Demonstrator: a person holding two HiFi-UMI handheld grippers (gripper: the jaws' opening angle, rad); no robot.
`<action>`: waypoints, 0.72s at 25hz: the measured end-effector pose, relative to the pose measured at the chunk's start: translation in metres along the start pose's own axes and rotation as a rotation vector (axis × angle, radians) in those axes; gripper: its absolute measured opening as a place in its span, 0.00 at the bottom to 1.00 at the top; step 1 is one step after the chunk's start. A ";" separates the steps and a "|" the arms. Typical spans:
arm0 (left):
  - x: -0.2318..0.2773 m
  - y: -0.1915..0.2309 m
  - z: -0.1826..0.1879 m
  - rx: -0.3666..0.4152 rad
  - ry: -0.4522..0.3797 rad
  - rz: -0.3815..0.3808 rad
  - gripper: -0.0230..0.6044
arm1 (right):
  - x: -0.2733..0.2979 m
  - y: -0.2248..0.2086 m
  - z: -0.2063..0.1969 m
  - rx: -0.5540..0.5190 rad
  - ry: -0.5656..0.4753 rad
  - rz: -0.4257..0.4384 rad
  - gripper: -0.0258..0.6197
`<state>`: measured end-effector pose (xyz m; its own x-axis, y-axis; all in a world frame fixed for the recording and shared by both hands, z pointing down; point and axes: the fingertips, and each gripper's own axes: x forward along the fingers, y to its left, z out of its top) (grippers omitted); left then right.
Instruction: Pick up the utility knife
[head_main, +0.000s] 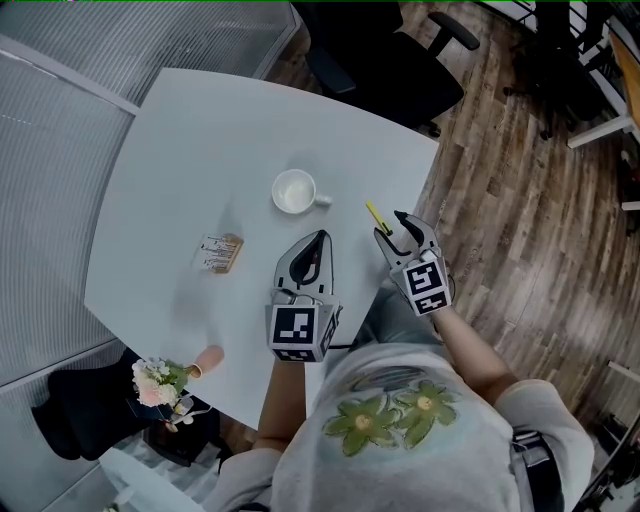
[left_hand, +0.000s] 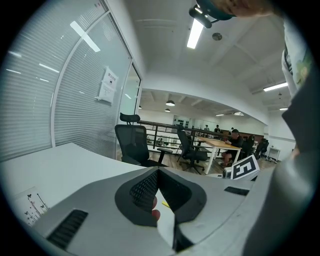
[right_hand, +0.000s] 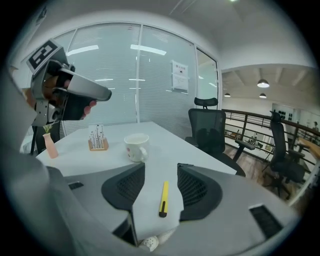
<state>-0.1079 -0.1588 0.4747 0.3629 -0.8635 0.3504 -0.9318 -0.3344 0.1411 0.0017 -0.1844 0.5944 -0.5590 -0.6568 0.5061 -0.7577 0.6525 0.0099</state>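
Note:
The utility knife (head_main: 377, 216), slim and yellow with a black end, lies flat on the white table (head_main: 200, 150) near its right edge. My right gripper (head_main: 392, 228) hovers just behind it, open. In the right gripper view the knife (right_hand: 163, 198) lies lengthwise on the table between the two spread jaws of that gripper (right_hand: 161, 167), touching neither. My left gripper (head_main: 319, 238) is held over the table to the left of the knife, its jaws shut with nothing in them; its tips (left_hand: 159, 170) meet in the left gripper view.
A white mug (head_main: 295, 191) stands beyond the left gripper. A small wooden card holder (head_main: 220, 252) sits further left, and a pink vase of flowers (head_main: 165, 378) at the near table edge. Black office chairs (head_main: 390, 60) stand past the far edge.

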 end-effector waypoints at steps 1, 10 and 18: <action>0.000 0.000 0.000 -0.002 -0.001 0.001 0.04 | 0.002 0.000 -0.004 -0.003 0.011 0.001 0.36; -0.001 0.004 -0.008 -0.003 0.024 0.008 0.04 | 0.019 -0.003 -0.037 0.010 0.094 0.005 0.36; -0.001 0.004 -0.005 -0.008 0.014 0.009 0.04 | 0.032 -0.004 -0.066 -0.016 0.167 0.006 0.36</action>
<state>-0.1121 -0.1570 0.4792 0.3550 -0.8611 0.3641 -0.9348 -0.3238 0.1456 0.0091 -0.1825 0.6677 -0.4983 -0.5818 0.6428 -0.7484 0.6630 0.0200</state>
